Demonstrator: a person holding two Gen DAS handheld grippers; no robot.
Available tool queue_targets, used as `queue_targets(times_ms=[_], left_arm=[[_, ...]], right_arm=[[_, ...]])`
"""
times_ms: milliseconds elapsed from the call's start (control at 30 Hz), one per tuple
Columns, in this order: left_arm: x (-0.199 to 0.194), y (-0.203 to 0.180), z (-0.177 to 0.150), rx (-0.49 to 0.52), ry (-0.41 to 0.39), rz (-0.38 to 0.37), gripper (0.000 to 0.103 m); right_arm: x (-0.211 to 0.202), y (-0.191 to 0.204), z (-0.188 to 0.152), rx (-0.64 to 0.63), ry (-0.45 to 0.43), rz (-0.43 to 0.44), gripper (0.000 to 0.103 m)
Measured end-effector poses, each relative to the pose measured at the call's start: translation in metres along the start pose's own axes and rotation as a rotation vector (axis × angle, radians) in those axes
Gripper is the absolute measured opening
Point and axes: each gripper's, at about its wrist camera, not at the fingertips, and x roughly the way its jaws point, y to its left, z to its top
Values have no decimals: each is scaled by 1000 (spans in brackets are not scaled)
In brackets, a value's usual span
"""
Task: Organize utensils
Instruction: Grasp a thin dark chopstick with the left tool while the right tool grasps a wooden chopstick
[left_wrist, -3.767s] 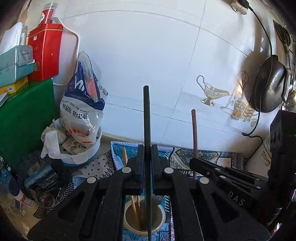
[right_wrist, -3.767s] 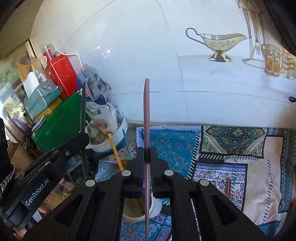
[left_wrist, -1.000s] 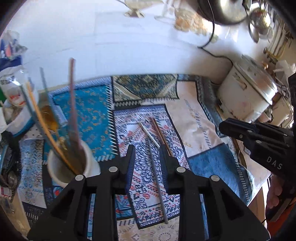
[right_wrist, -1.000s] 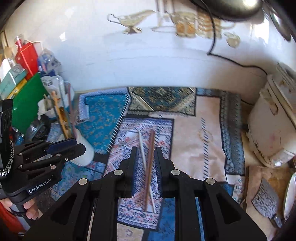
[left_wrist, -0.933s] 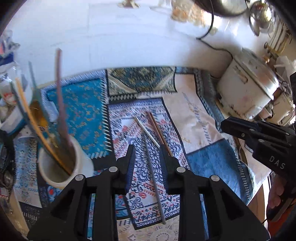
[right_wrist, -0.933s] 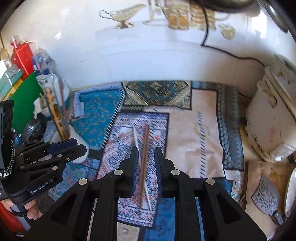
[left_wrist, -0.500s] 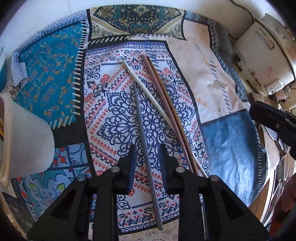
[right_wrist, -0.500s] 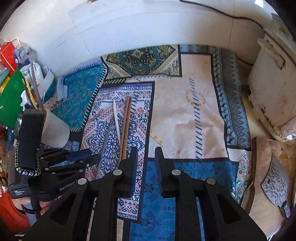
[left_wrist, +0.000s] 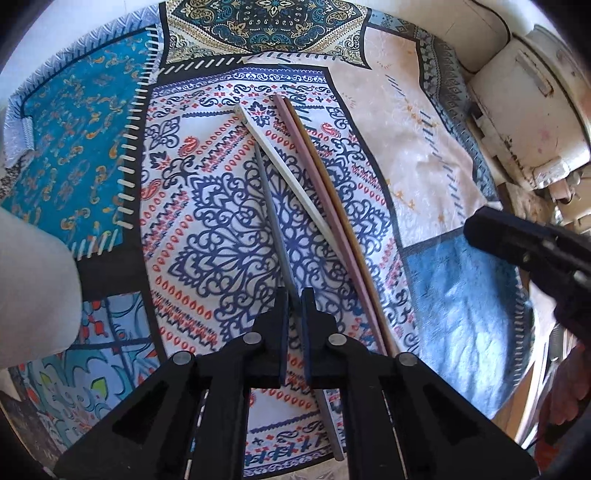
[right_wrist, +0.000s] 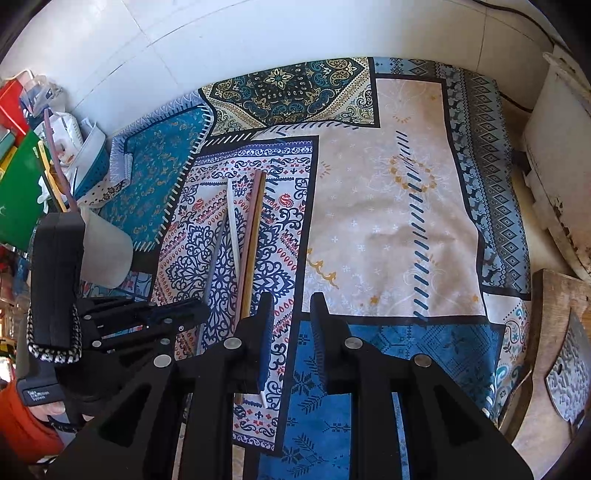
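Several chopsticks lie on the patterned cloth (left_wrist: 436, 155): a grey one (left_wrist: 271, 218), a white one (left_wrist: 284, 166), a pink one (left_wrist: 325, 206) and a wooden one (left_wrist: 332, 184). My left gripper (left_wrist: 294, 295) is low over the cloth with its jaws close around the grey chopstick. My right gripper (right_wrist: 291, 299) is open and empty, just right of the pink (right_wrist: 248, 236) and wooden chopsticks (right_wrist: 255, 240). The white cup (right_wrist: 105, 254) at the left holds several utensils.
A white appliance (right_wrist: 557, 166) stands at the right edge. A wooden board with a cleaver (right_wrist: 565, 365) lies at the lower right. A green box (right_wrist: 18, 192) and bags crowd the far left by the tiled wall.
Both grippers left their chopsticks in the cup and swung down to the cloth. The left gripper has lowered and narrowed around the grey chopstick. The right gripper has opened wider.
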Motion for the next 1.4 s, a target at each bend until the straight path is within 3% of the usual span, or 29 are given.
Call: queue_targets(times_ms=[200,500,733,1067,1400], left_arm=[[5,-5,12,-5,12,-10,3],[-10,6,-7,-10,-27,16,1],[-12,19,-16,-37,-16,-4,0],[-7,10,-7,-11,-3,-39,0],[4,3,8,4,27,-100,1]], right_arm=[[10,0,1,4,26,9,18],[42,22,9,-11,78,59,18],[68,37,15,-38,116,20,18],[68,36,14,-68,98,-10,13],[56,10,5,-47,105,-30,9]])
